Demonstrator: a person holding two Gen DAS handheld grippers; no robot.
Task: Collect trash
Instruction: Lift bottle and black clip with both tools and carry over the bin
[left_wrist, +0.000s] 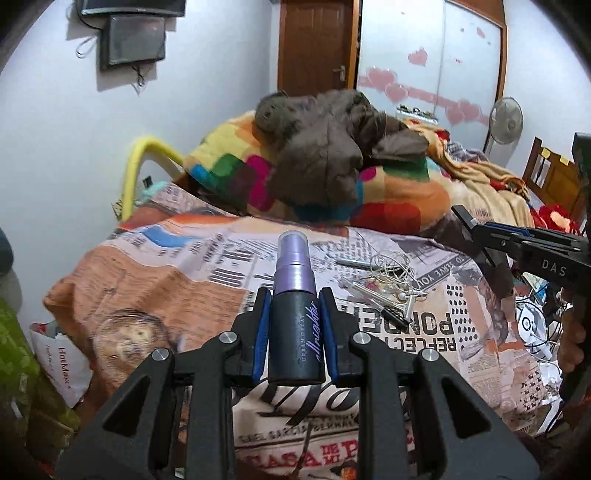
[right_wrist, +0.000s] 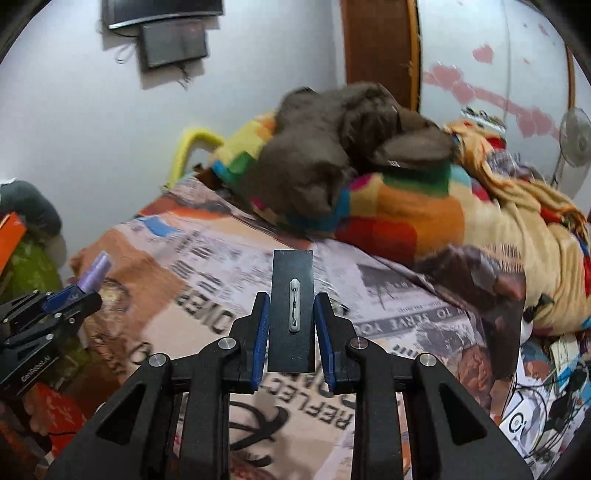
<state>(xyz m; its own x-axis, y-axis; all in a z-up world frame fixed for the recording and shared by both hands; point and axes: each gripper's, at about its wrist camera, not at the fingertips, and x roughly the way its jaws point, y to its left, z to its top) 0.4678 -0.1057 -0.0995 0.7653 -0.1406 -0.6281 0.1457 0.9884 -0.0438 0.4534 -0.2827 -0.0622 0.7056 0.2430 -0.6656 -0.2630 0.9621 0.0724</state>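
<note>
My left gripper (left_wrist: 295, 299) is shut on a small black spray bottle with a purple cap (left_wrist: 293, 314), held upright above the newspaper-print bedspread (left_wrist: 166, 280). It also shows in the right wrist view (right_wrist: 79, 291), at the left. My right gripper (right_wrist: 290, 302) is shut on a flat black card with a small white clip on it (right_wrist: 291, 310). The right gripper shows in the left wrist view (left_wrist: 480, 229), at the right. A tangle of thin cord and small metal and black bits (left_wrist: 391, 280) lies on the bedspread between them.
A colourful blanket (left_wrist: 388, 192) with a brown jacket (left_wrist: 325, 147) on it is heaped at the back of the bed. A white bag (left_wrist: 62, 358) lies on the floor at the left. Cables and clutter (right_wrist: 546, 398) lie at the right.
</note>
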